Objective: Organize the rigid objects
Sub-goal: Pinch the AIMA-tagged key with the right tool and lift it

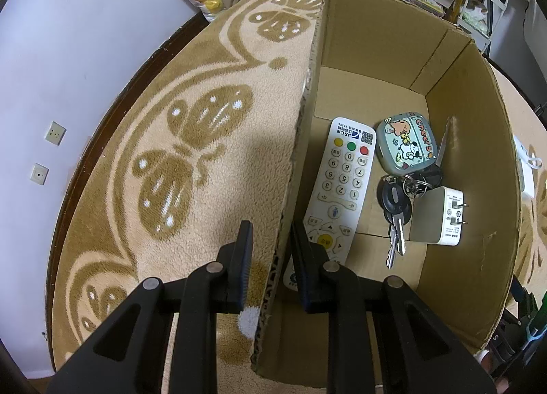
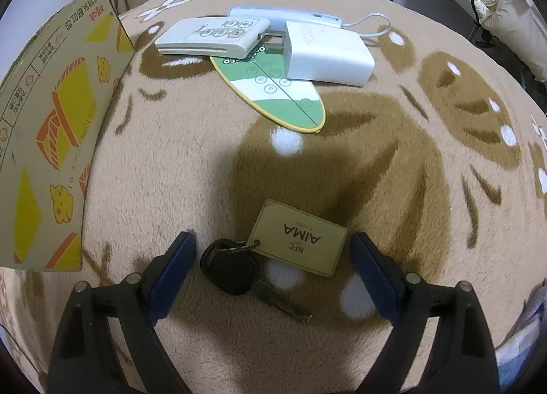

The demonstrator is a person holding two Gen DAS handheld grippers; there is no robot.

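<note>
The box wall (image 1: 301, 141) is straddled by the left tool (image 1: 270, 240), not visibly clamped; the key (image 2: 232, 267) is flanked by the wide-open right tool (image 2: 273, 257).

The left tongs (image 1: 270, 257) hide the remote's (image 1: 336, 185) near end.

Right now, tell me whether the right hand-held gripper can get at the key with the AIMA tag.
Probably yes: the right hand-held gripper is open, the key lies between its fingers, nothing covers it.

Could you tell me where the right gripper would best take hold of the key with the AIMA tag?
Probably the key's thick black head, from above. It stands proud of the blanket, while the tag lies flat. The open right gripper already straddles it.
</note>
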